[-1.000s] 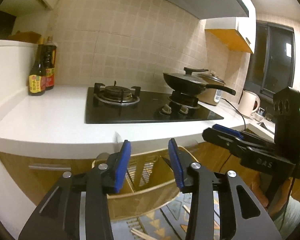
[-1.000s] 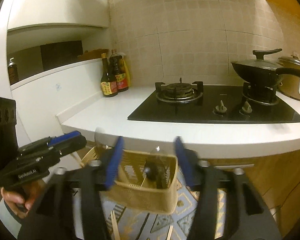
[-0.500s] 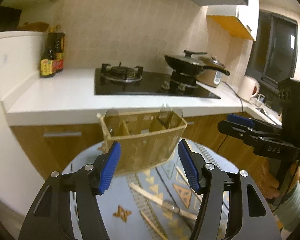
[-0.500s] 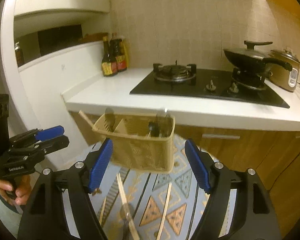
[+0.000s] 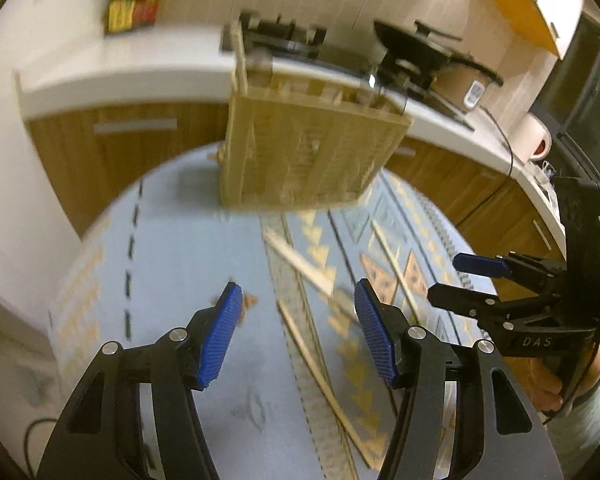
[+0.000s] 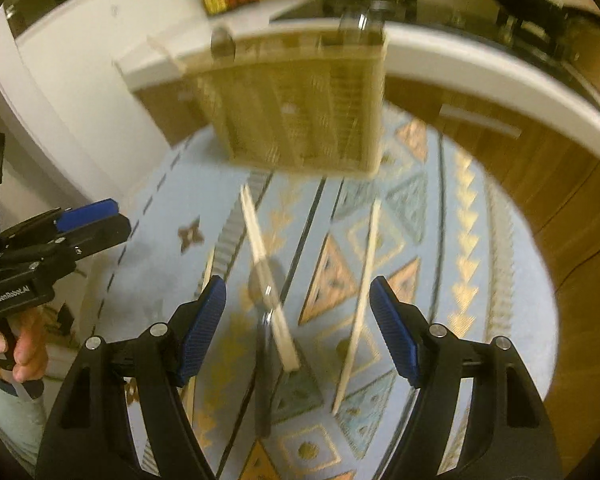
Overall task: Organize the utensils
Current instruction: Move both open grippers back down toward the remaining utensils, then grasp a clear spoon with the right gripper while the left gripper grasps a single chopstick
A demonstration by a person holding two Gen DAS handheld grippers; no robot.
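Observation:
A woven utensil basket (image 5: 308,156) with dividers stands at the far side of a round patterned table (image 5: 204,248); it also shows in the right wrist view (image 6: 300,116). Wooden chopsticks (image 6: 266,280) and a dark-handled spoon (image 6: 262,364) lie loose on the cloth, with another chopstick (image 6: 360,300) to their right. My left gripper (image 5: 298,332) is open and empty above chopsticks (image 5: 300,268). My right gripper (image 6: 298,328) is open and empty over the spoon and chopsticks. Each gripper shows in the other's view: the right (image 5: 476,280), the left (image 6: 88,220).
A white kitchen counter (image 5: 124,68) with wooden cabinets curves behind the table. On it are a gas hob (image 5: 284,36), a black pan (image 5: 416,44), sauce bottles (image 5: 132,8) and a rice cooker (image 5: 464,84). The frames are motion-blurred.
Both grippers have tilted down from the counter toward the tabletop. The basket has moved up in both views, and the loose chopsticks and spoon now lie between the fingers. Both stay open.

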